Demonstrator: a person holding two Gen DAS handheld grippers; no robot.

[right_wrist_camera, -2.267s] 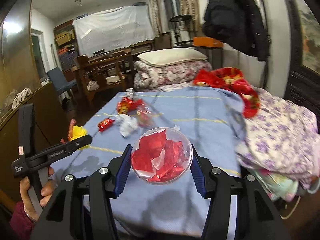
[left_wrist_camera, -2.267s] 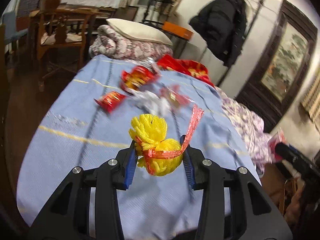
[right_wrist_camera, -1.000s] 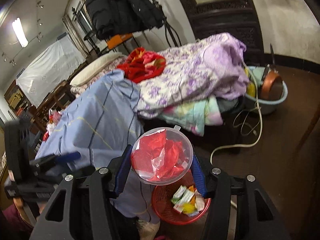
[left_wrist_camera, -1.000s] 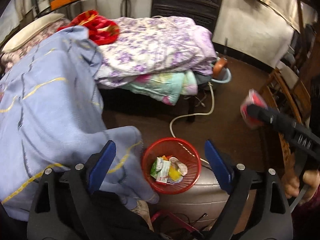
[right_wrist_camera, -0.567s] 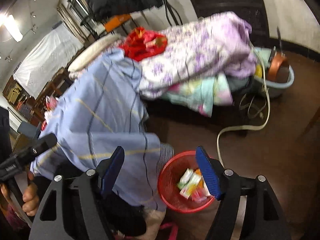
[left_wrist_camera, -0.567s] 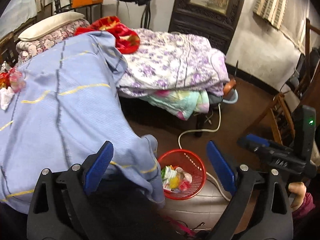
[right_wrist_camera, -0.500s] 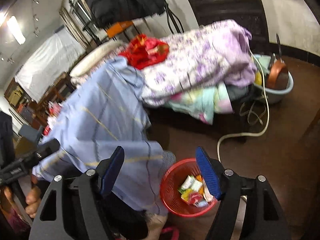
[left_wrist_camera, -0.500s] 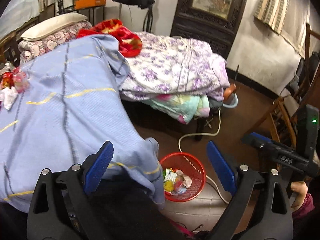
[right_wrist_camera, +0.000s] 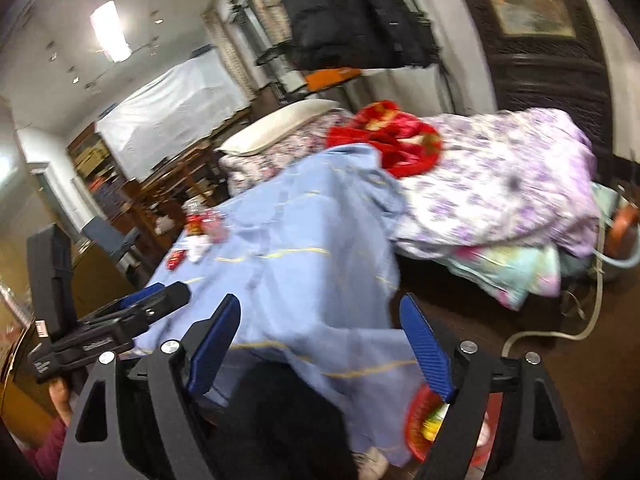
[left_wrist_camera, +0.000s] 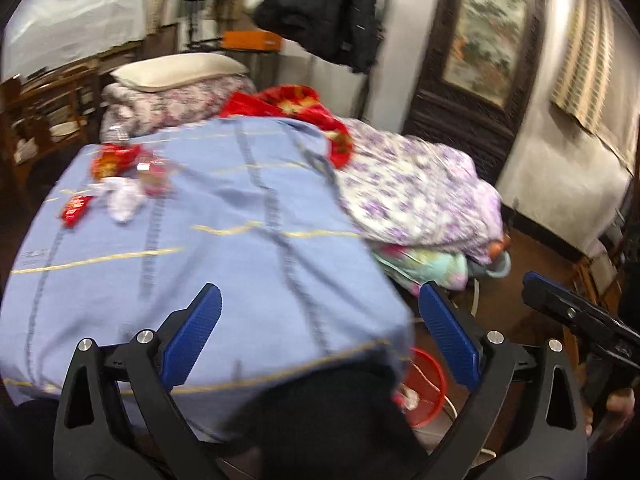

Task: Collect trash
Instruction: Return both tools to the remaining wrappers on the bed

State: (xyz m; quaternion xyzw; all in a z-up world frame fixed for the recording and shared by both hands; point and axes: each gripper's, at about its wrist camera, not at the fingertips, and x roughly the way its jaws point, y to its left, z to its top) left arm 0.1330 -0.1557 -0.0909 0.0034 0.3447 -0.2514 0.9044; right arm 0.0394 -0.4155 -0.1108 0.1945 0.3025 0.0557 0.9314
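Both tongs are spread wide w/ nothing in them: left tongs (left_wrist_camera: pixel 320 336) and right tongs (right_wrist_camera: pixel 320 344) hang over the near edge of the blue bedspread (left_wrist_camera: pixel 224 248). Red trash basket (left_wrist_camera: pixel 428 384) sits on the floor below that edge, partly hidden. Leftover trash, i.e. red wrappers (left_wrist_camera: pixel 76 210) & white crumpled bits (left_wrist_camera: pixel 124 200), lies at the far left of the bed.

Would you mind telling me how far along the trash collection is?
Done: some trash sits in the red bin. In hand: nothing; left gripper and right gripper are open and empty. Left: wrappers and a tissue on the blue sheet.
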